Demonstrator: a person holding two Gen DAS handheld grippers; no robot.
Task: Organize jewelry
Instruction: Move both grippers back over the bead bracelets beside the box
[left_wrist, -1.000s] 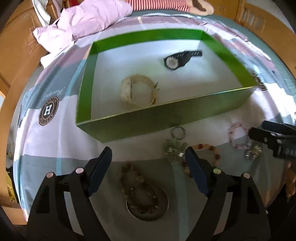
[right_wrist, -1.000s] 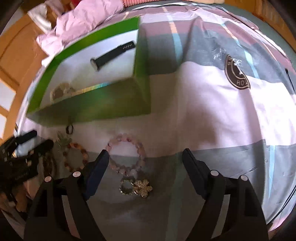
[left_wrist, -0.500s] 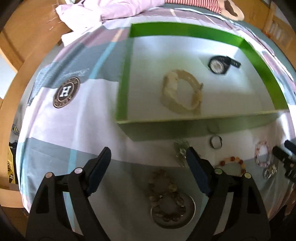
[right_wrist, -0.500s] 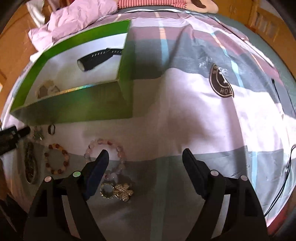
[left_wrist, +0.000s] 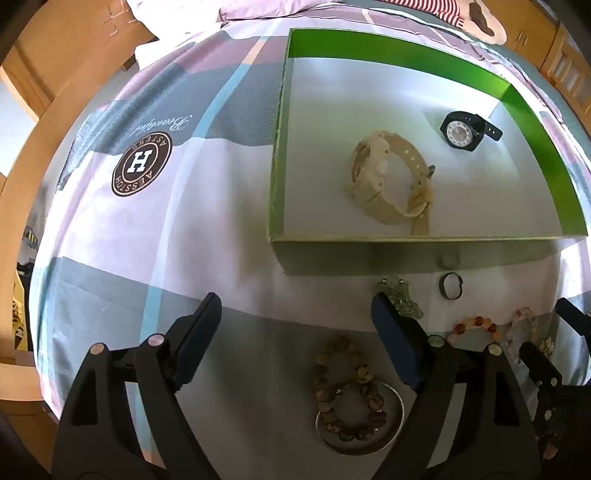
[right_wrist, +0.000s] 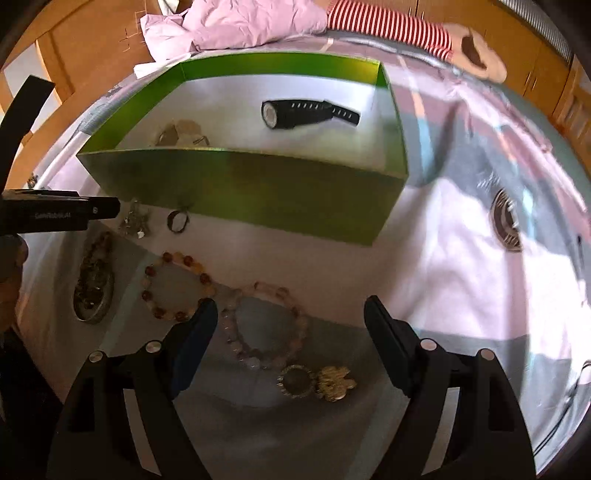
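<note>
Both grippers hover over a bedspread, jaws wide apart, holding nothing. The left gripper has a brown bead bracelet at 5 o'clock. The right gripper has a pink bead bracelet between its fingers. A green box at 12 o'clock holds two watches.

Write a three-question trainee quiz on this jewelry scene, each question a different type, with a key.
1. True or false: the black watch lies inside the green box.
2. Multiple choice: the brown bead bracelet rests partly on: A) the cream watch B) a round metal dish C) the box's wall.
3. Fill in: the right hand-held gripper hangs open over the ____ bead bracelet.

Key: 1 true. 2 B. 3 pink. The left hand-held gripper is open too, holding nothing.
</note>
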